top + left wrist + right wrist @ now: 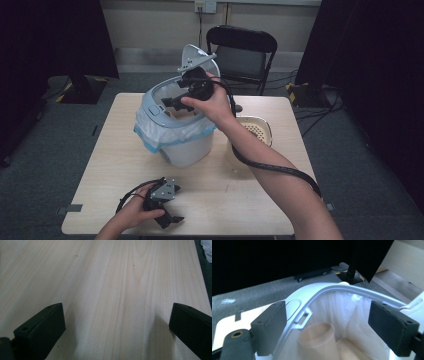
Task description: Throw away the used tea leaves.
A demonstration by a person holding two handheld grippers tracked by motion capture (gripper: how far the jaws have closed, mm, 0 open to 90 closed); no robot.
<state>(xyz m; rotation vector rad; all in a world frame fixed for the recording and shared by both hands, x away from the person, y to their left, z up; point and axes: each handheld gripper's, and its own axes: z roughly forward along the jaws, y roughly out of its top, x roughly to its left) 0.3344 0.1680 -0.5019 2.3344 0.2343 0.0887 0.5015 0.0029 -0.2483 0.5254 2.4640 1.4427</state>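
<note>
A pale grey bin (180,147) lined with a white bag (150,132) stands at the middle back of the table, its lid (196,57) tipped up behind. My right gripper (172,102) hangs over the bin's mouth, held by a hand, jaws apart with nothing between them. In the right gripper view my right gripper (334,320) looks past the rim (332,288) at two beige paper cups (317,340) lying inside the bag (337,302). Near the front edge my left gripper (172,219) rests low over bare wood, open and empty (116,325).
A cream perforated bowl (256,129) sits to the right of the bin. The wooden table (115,155) has bare room on its left and front. A black folding chair (242,50) stands behind the table; dark curtains flank the room.
</note>
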